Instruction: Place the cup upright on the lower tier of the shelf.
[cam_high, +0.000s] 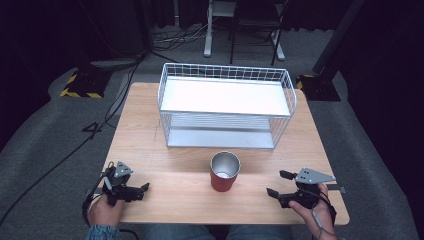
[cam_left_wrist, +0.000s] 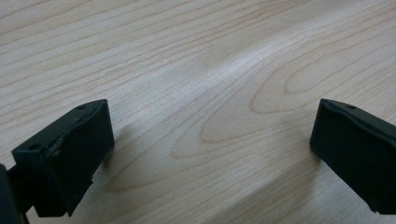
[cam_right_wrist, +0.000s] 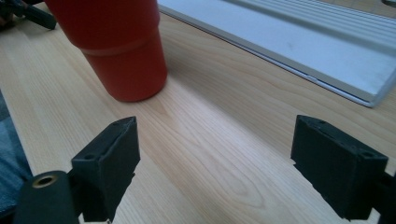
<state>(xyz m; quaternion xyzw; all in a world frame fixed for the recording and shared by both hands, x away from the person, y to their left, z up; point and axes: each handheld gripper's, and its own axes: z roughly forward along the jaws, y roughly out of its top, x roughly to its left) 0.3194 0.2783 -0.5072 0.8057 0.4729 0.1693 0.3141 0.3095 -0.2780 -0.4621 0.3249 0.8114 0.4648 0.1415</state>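
Observation:
A red cup (cam_high: 224, 172) with a shiny metal inside stands upright near the front middle of the wooden table (cam_high: 165, 200). My right gripper (cam_high: 276, 183) hovers to the cup's right, pointing toward it, open with nothing between its jaws. In the right gripper view the cup (cam_right_wrist: 116, 51) stands ahead and to the left of the gripper (cam_right_wrist: 215, 158), well apart from it. My left gripper (cam_high: 142, 190) rests low at the front left, also open. Its own view shows the gripper (cam_left_wrist: 210, 140) with jaws wide over bare wood.
A white wire rack (cam_high: 225, 70) with two shelves stands at the back middle of the table; its lower shelf (cam_right_wrist: 303, 42) lies just beyond the cup. Cables, floor stands and a chair sit on the grey carpet behind.

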